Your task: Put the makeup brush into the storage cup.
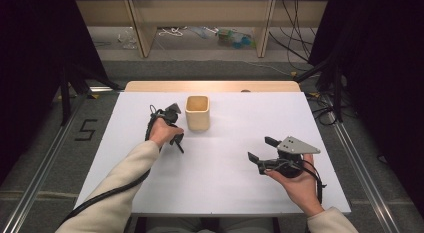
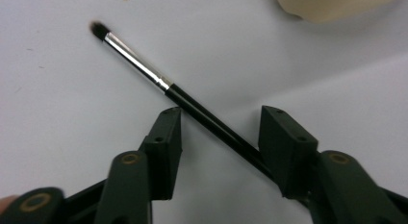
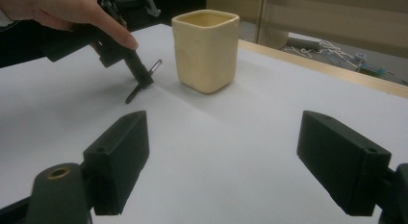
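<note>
1. The step in hand looks like the pick-up of a small brush [image 2: 192,108]. It lies flat on the white tabletop [image 1: 225,183], toward the far left part, just beside a cream cup [image 1: 197,113] that stands upright near the middle of the far edge.

2. The left tongs [image 2: 219,137] point down over the brush handle. The black handle runs slantwise through the gap, its dark bristle tip and silver collar poking out beyond them. One jaw sits right at the handle and the handle's end meets the other, yet a clear gap remains, so I judge the tongs released, not yet clamped.

3. The right tongs [image 3: 240,156] rest wide apart and bare near the right side of the near edge, well away from the cup and the brush.

4. The next move, as I judge it, calls for the left tongs to pinch squarely across the thin handle. Because the brush lies at an angle, it could swivel or skid on the smooth sheet, so a slow squeeze is wise.

5. After that comes a lift and probably a short carry to the cup, whose open mouth faces up.
</note>
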A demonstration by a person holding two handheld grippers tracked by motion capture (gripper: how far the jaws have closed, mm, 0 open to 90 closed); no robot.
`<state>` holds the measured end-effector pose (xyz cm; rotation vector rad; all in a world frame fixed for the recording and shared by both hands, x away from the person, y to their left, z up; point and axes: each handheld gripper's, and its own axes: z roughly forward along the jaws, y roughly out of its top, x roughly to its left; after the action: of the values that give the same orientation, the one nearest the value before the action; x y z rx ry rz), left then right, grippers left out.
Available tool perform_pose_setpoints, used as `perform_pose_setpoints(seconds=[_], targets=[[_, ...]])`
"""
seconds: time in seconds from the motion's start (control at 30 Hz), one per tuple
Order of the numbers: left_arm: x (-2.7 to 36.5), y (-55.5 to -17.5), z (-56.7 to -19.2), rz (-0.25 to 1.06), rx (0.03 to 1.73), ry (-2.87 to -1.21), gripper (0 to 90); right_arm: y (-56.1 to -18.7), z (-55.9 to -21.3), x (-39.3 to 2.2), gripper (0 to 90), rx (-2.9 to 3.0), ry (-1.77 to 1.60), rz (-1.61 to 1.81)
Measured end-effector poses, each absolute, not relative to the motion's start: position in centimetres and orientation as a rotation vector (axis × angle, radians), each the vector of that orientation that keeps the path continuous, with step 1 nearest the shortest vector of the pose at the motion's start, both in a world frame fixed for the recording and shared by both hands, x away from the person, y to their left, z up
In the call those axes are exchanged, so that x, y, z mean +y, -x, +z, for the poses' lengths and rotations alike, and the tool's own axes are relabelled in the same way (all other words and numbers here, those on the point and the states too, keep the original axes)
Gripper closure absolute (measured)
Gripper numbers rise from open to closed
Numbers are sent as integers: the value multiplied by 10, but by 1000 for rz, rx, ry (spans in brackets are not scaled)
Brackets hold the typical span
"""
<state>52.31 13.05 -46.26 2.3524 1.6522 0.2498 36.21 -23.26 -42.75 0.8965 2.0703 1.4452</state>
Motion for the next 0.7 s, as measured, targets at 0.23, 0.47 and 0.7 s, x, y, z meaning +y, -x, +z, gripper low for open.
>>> perform_pose_setpoints(seconds=[0.23,0.47,0.7], targets=[[134,-524,-461,236,1625,-2365,700,-362,-427,-232,200,2065,-896,1454],[134,-521,-463,205,1658,-2312,832,-361,-427,-232,203,2066,-895,1441],[137,-524,-462,236,1598,-2367,835,-361,-426,-232,204,2078,-900,1437]])
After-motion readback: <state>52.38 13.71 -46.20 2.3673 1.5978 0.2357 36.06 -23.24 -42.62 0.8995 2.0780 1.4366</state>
